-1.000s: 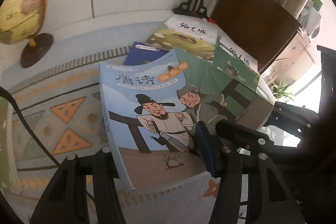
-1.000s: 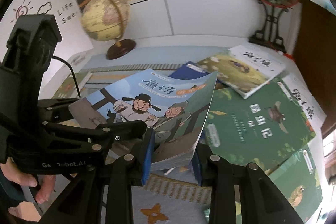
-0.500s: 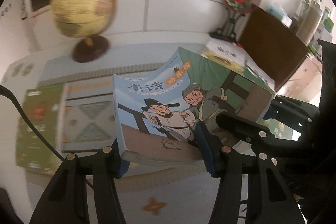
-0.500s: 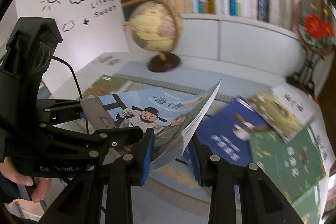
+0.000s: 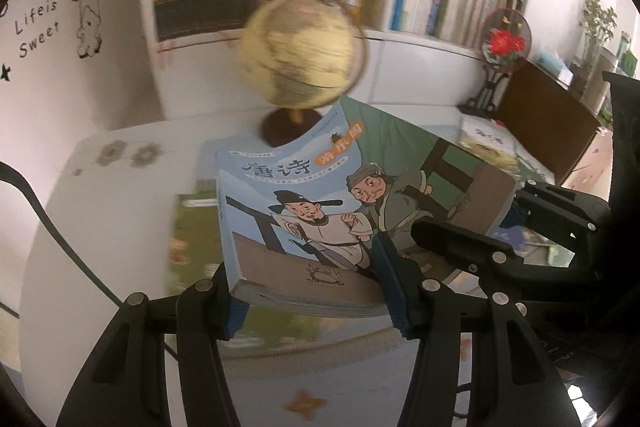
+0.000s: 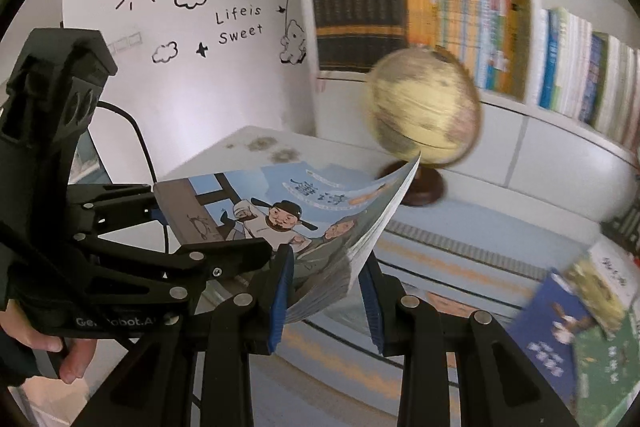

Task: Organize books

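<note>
So we've got the Tang poetry book [image 5: 304, 223] clamped by both the left gripper [image 5: 310, 301] and right gripper [image 6: 326, 293], up off the table [image 6: 460, 223] near the globe [image 6: 424, 117]. Mid-carry; next it needs a spot, probably the green book [image 5: 192, 227].

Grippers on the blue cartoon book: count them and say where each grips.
2. The left gripper clamps the book at its bottom edge by the spine; the right gripper clamps its bottom corner on the open-page side.

White table [image 6: 224, 163], globe [image 6: 424, 115], books [image 6: 560, 327]
</note>
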Demonstrator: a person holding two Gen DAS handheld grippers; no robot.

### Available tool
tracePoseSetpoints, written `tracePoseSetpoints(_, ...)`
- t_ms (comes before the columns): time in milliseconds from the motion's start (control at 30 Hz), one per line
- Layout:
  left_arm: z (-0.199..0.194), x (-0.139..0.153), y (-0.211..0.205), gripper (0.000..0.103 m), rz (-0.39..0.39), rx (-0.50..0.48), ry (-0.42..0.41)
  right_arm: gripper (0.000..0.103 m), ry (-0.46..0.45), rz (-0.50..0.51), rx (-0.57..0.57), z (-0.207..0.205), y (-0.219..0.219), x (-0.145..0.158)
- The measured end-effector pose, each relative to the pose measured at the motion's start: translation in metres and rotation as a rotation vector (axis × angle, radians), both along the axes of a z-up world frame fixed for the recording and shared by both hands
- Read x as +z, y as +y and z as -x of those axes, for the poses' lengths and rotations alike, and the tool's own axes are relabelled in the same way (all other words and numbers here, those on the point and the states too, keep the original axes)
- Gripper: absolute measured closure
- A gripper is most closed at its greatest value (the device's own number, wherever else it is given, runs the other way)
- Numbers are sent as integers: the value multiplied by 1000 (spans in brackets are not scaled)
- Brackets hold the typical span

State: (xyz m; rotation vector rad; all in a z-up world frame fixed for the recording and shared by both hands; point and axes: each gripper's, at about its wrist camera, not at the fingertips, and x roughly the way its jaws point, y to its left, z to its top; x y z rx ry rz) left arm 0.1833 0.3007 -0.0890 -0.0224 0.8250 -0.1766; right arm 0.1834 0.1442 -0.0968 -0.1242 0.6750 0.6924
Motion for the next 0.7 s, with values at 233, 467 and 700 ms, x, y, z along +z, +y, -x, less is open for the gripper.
tracePoseSetpoints(233,-22,-51,64,51,75,8,40,71,70,13,-28,-19,69,-39)
tracePoseSetpoints(467,-21,-98,92,51,169,36,121,69,188,60,-71,-31,94,-88)
tracePoseSetpoints(700,-24,-123,113,51,245,77,177,69,297,66,-81,-31,105,-118)
